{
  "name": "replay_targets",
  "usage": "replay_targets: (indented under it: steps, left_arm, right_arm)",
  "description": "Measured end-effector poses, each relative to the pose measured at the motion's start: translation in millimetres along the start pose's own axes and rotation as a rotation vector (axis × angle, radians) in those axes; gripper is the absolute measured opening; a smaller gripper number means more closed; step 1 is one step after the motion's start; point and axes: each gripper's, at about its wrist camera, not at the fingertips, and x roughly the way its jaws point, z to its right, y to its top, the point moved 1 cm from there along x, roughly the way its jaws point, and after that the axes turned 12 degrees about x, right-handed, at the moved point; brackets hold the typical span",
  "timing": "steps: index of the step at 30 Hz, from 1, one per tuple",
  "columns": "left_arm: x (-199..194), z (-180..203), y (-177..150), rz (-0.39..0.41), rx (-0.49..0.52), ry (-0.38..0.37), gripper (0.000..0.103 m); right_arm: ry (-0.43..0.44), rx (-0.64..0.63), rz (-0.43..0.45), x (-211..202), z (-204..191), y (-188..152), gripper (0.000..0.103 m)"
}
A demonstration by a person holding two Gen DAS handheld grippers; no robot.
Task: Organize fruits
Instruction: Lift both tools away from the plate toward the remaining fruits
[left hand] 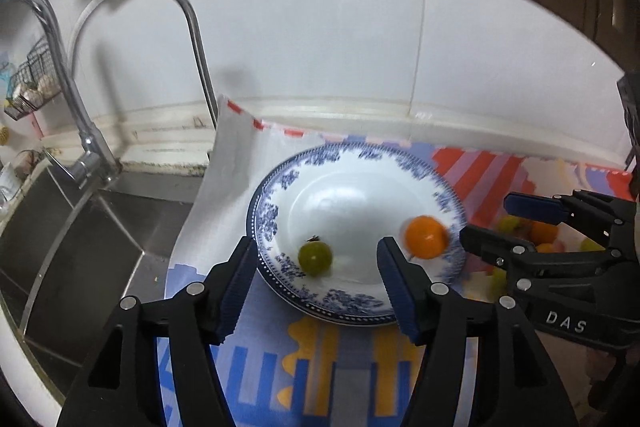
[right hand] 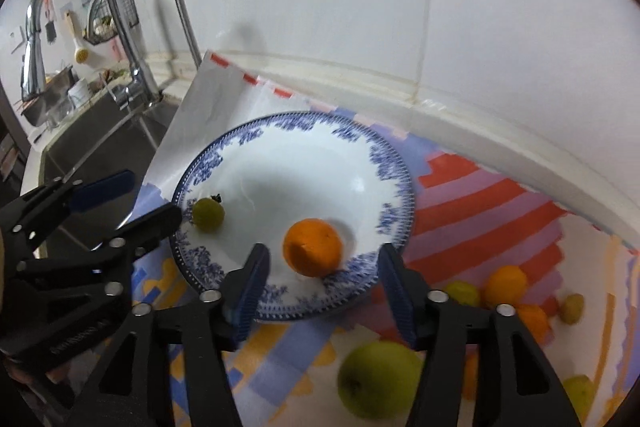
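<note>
A blue-and-white plate point(left hand: 280, 187) point(right hand: 392, 163) lies on a patterned cloth. On it are a small green fruit point(left hand: 315, 258) point(right hand: 208, 213) and an orange fruit point(left hand: 426, 237) point(right hand: 314, 247). My left gripper point(left hand: 314, 277) is open and empty, just above the plate's near rim, with the green fruit between its fingers' line. My right gripper point(right hand: 322, 281) is open and empty, just in front of the orange fruit; it also shows in the left wrist view point(left hand: 484, 223). The left gripper shows in the right wrist view point(right hand: 148, 199).
More fruits lie on the cloth right of the plate: a large green one point(right hand: 378, 379), orange ones point(right hand: 506, 285) and small green ones point(right hand: 462, 293). A steel sink point(left hand: 80, 227) with a curved faucet point(left hand: 192, 27) is at the left. A white tiled wall point(left hand: 340, 47) stands behind.
</note>
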Motion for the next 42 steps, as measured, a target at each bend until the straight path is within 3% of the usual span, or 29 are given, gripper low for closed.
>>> replay_targets:
  steps: [12, 14, 27, 33, 42]
  left_arm:
    - [-65.9, 40.9, 3.4, 0.132, 0.048, -0.032, 0.078]
    - [-73.4, 48.9, 3.5, 0.145, 0.058, -0.035, 0.08]
    - [-109.7, 93.4, 3.2, 0.255, 0.132, -0.05, 0.09]
    - [-112.8, 106.2, -1.8, 0.286, 0.156, -0.057, 0.093]
    - [-88.3, 119.5, -11.7, 0.242, 0.202, -0.084, 0.092]
  right_arm:
    - [-0.053, 0.04, 0.2, -103.3, 21.5, -15.9, 0.067]
    - [-0.071, 0.05, 0.227, -117.7, 27.0, -20.7, 0.073]
    - [-0.155, 0.163, 0.373, -179.1, 65.3, -49.7, 0.077]
    - [-0.187, 0.188, 0.374, -183.7, 77.1, -66.9, 0.077]
    - [-0.196, 0.22, 0.299, -160.2, 92.6, -83.1, 0.077]
